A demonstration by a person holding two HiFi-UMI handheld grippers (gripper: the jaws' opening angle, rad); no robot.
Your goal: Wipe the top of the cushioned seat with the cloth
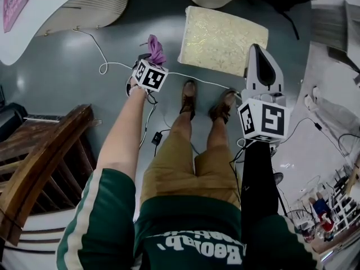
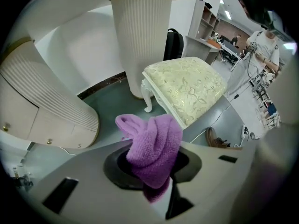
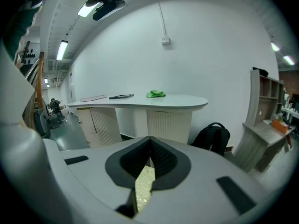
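My left hand-held gripper (image 1: 147, 61) pinches the bunched purple terry cloth (image 1: 156, 49), not yet touching the cream brocade cushioned seat (image 1: 222, 38) at upper centre. My right hand-held gripper (image 1: 260, 63) is pressed together, empty. Risk: drag across the seat may pull the cloth free.

Bunched purple terry cloth (image 2: 152, 143), pinched between the jaws of the left tool (image 2: 150, 169), loose folds spilling up above them. Rectangular cushioned seat (image 1: 222, 38), pale yellow floral upholstery on white carved legs, standing on the floor, apart from the cloth.
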